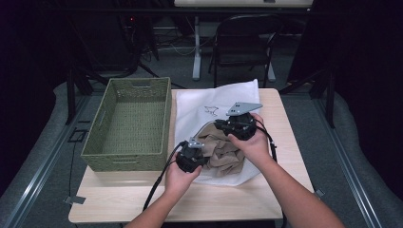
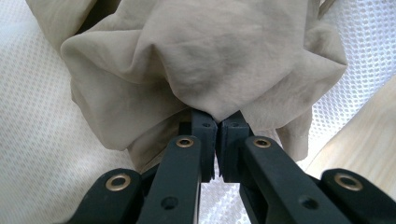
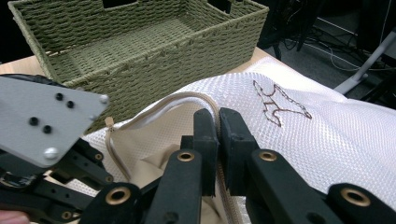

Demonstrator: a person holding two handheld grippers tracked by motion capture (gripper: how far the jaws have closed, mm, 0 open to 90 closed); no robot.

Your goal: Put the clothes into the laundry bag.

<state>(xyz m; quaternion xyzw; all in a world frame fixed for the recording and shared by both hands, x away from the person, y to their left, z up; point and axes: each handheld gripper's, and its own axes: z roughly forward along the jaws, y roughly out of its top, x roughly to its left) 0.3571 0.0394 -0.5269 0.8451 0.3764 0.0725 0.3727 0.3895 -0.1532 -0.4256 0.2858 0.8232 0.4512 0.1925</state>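
A white mesh bag (image 1: 214, 102) with a small embroidered figure (image 3: 280, 105) lies on the wooden table (image 1: 237, 199). A crumpled beige garment (image 1: 223, 152) sits at its open mouth. My left gripper (image 1: 202, 152) is shut on a fold of the beige garment (image 2: 210, 51), jaws pinched together (image 2: 218, 123) over the mesh bag (image 2: 32, 140). My right gripper (image 1: 216, 124) is shut on the bag's corded beige rim (image 3: 154, 109), which runs between its jaws (image 3: 218, 121). The left gripper's grey plate (image 3: 46, 116) shows close by in the right gripper view.
A green woven basket (image 1: 126, 156) stands with nothing in it at the table's left, right beside the bag; its wall (image 3: 140, 60) is close behind the right gripper. A folding chair (image 1: 242, 42) stands beyond the far table edge. Bare wood lies along the near edge.
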